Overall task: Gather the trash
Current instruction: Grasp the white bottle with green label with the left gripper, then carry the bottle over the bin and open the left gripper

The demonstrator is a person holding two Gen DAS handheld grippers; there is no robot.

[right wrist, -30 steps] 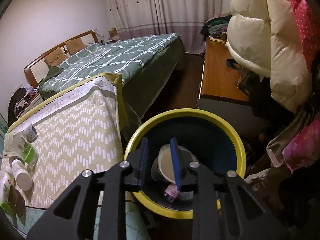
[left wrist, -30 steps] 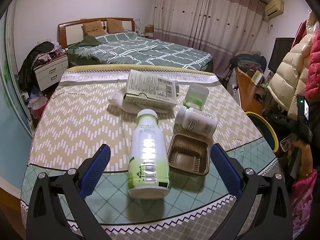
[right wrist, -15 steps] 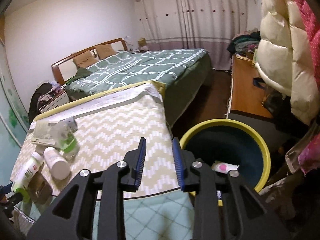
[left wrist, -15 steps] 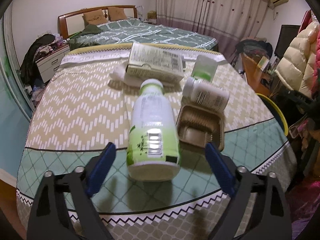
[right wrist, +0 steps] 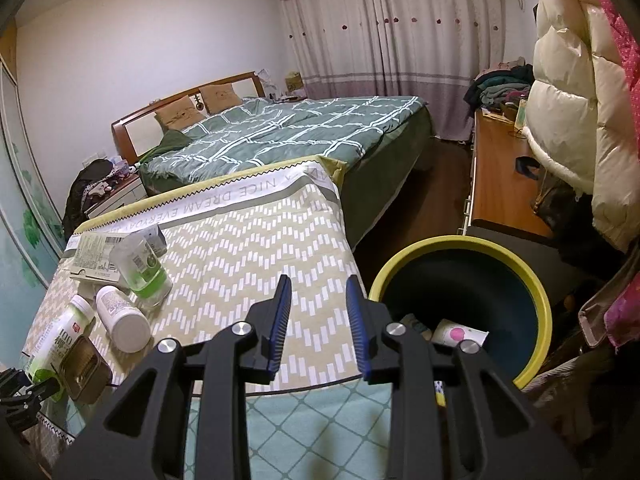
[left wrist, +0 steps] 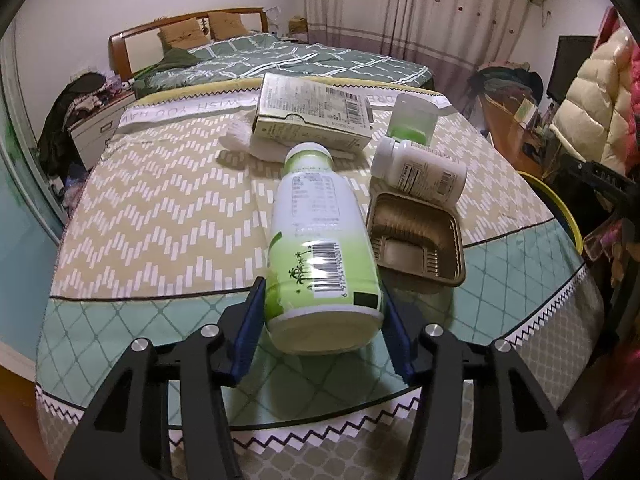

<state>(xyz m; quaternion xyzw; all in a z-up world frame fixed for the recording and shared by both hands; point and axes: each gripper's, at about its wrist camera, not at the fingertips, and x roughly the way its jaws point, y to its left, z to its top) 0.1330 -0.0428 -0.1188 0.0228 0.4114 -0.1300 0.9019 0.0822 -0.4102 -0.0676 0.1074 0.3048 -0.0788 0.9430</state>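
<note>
A green-and-white drink bottle (left wrist: 316,232) lies on its side on the cloth-covered table (left wrist: 160,220), base toward me. My left gripper (left wrist: 322,312) is closing on that base, and both blue pads (left wrist: 252,320) sit against its sides. Right of the bottle lie a brown plastic tray (left wrist: 416,240) and a white pill bottle (left wrist: 420,172). Behind them are a flat carton (left wrist: 312,116) and a clear cup with green liquid (left wrist: 412,120). My right gripper (right wrist: 318,312) hovers over the table's right edge, narrowly open and empty. The yellow-rimmed bin (right wrist: 460,244) stands just right of it.
A paper cup (right wrist: 460,334) and other scraps lie inside the bin. A bed (right wrist: 288,136) stands beyond the table. A wooden desk (right wrist: 500,176) and hanging puffy coats (right wrist: 568,100) crowd the right side. A nightstand (left wrist: 96,128) with clothes is at the far left.
My left gripper sank toward the bottle and its wide jaws closed in onto the base. My right gripper swung left from above the bin to over the table's edge.
</note>
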